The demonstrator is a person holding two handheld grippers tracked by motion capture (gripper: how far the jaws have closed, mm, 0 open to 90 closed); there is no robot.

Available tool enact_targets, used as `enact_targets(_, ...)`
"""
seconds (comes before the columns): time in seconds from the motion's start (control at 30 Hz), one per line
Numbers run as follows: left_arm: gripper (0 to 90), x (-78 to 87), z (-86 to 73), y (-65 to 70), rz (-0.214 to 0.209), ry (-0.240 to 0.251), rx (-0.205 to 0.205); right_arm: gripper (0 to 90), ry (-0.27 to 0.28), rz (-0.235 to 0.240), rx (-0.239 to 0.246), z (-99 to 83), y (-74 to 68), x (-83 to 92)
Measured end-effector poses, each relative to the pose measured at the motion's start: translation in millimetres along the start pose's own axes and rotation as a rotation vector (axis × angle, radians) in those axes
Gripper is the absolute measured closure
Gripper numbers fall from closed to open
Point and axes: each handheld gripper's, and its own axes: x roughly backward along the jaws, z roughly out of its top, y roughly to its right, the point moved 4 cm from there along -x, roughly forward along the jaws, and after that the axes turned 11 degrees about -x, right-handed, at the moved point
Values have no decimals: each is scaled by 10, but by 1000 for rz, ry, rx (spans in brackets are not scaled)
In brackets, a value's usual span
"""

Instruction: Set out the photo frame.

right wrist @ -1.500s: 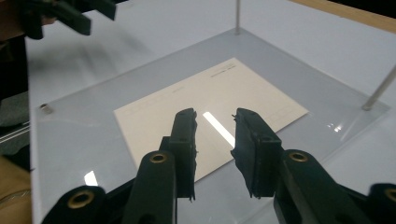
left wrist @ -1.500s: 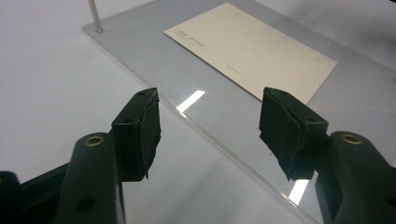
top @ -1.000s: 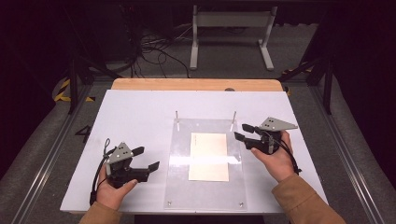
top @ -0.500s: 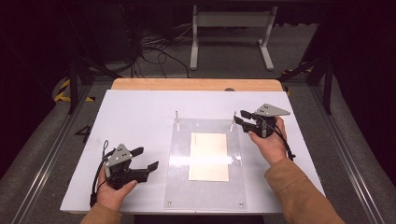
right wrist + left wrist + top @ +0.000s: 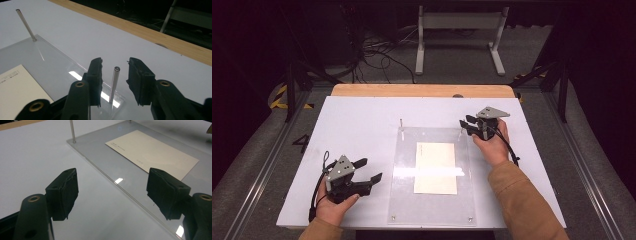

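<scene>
Straddling the near metal pin without touching it, the right gripper has jaws that have just been closing; from above that gap is hidden. Since a second ago this hand moved to the clear plate's far right corner. Left gripper, spread and empty, hovers beside the plate's left edge over open white table.
</scene>
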Motion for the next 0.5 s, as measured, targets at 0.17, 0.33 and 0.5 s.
enact_targets(0.17,255,0,-14,-4,-4,3,5,752,-34,-17,-19,-66,3,-76)
enact_targets(0.33,255,-17,-21,6,-6,-6,3,852,-44,-14,-45,-77,26,-107)
enact_targets(0.5,256,-31,-22,42,-21,-12,-9,857,-55,-4,-82,-73,45,-111)
